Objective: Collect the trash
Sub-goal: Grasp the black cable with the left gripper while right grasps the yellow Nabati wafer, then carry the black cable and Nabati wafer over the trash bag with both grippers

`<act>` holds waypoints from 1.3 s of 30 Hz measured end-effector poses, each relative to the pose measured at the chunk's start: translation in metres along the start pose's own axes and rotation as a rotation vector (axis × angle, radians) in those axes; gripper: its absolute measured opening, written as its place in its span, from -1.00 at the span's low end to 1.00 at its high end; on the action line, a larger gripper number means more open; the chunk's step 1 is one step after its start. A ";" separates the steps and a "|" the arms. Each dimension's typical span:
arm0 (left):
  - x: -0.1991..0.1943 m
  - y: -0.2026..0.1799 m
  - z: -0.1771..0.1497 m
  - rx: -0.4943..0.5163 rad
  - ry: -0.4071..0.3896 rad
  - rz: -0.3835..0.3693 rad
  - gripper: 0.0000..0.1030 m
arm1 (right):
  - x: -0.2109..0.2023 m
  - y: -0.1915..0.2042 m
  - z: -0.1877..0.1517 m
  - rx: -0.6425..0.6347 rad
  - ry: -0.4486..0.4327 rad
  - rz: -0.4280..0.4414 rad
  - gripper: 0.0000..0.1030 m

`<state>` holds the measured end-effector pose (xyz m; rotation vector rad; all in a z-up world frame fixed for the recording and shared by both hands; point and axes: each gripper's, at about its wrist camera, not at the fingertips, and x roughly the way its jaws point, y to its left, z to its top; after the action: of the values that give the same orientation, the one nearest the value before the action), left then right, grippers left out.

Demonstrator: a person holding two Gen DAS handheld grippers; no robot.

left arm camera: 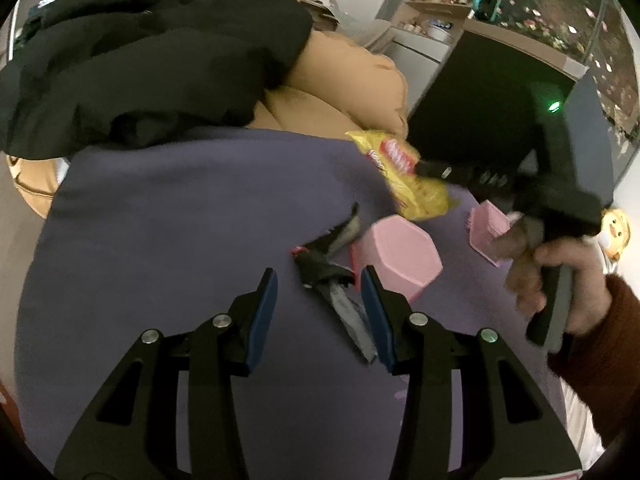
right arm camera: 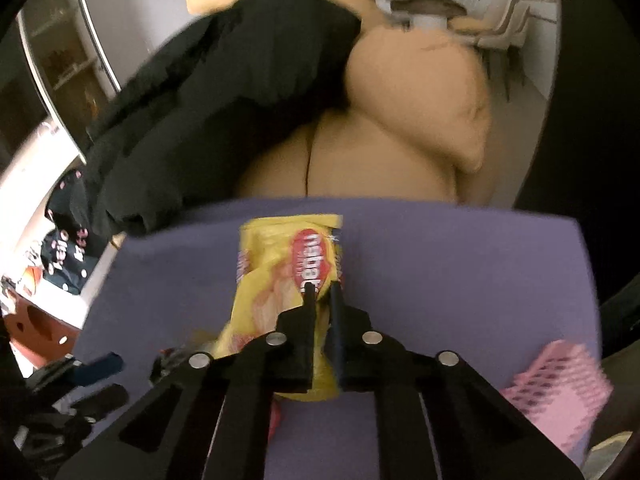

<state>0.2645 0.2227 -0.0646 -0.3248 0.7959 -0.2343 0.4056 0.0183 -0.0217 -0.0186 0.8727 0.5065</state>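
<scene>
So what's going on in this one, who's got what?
A person is clearing litter off a purple surface with tongs in each hand. The right tongs are shut on a yellow snack packet, held up off the surface. The left tongs are open, hovering by a dark crumpled wrapper that lies beside a pink tub. A pink perforated basket sits nearer the right edge. Nothing is in the tub that I can see.
</scene>
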 end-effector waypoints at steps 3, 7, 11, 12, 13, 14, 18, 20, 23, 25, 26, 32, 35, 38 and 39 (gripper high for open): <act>0.008 -0.006 0.001 0.025 0.016 -0.005 -0.20 | -0.029 -0.011 0.004 -0.004 -0.050 -0.013 -0.87; 0.023 -0.011 0.009 0.048 0.033 0.039 -0.20 | -0.061 -0.028 -0.001 0.012 -0.076 -0.009 -0.87; 0.040 -0.007 0.013 0.002 0.094 0.086 -0.21 | -0.088 -0.040 -0.019 0.002 -0.085 0.000 -0.87; 0.040 -0.007 0.013 -0.017 0.089 0.090 -0.21 | -0.092 -0.040 -0.023 -0.004 -0.088 0.001 -0.87; 0.040 -0.008 0.012 -0.022 0.094 0.094 -0.23 | -0.100 -0.041 -0.029 -0.017 -0.093 0.001 -0.87; 0.040 -0.010 0.012 -0.030 0.097 0.100 -0.25 | -0.106 -0.042 -0.036 -0.026 -0.099 0.001 -0.87; 0.036 -0.017 0.007 -0.047 0.108 0.121 -0.43 | -0.123 -0.049 -0.052 -0.018 -0.102 0.011 -0.87; 0.028 -0.022 0.004 -0.049 0.092 0.128 -0.49 | -0.135 -0.054 -0.060 -0.007 -0.119 0.014 -0.87; 0.004 -0.036 0.006 -0.028 0.027 0.148 -0.54 | -0.153 -0.057 -0.068 -0.015 -0.150 0.005 -0.87; -0.013 -0.049 0.009 0.001 -0.018 0.157 -0.54 | -0.170 -0.058 -0.073 -0.028 -0.178 0.003 -0.87; -0.023 -0.056 0.011 0.017 -0.042 0.161 -0.54 | -0.177 -0.058 -0.075 -0.034 -0.190 0.001 -0.87; -0.080 -0.116 0.023 0.099 -0.179 0.128 -0.54 | -0.231 -0.060 -0.091 -0.077 -0.288 -0.031 -0.87; -0.096 -0.150 0.024 0.131 -0.210 0.103 -0.54 | -0.257 -0.070 -0.098 -0.077 -0.330 -0.054 -0.87; -0.104 -0.184 0.022 0.165 -0.226 0.077 -0.54 | -0.280 -0.087 -0.106 -0.066 -0.365 -0.083 -0.87; -0.105 -0.196 0.020 0.181 -0.229 0.064 -0.54 | -0.290 -0.095 -0.109 -0.054 -0.378 -0.092 -0.87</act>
<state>0.1919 0.0791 0.0903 -0.1519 0.5536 -0.2028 0.2133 -0.2105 0.1028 -0.0118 0.4858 0.4296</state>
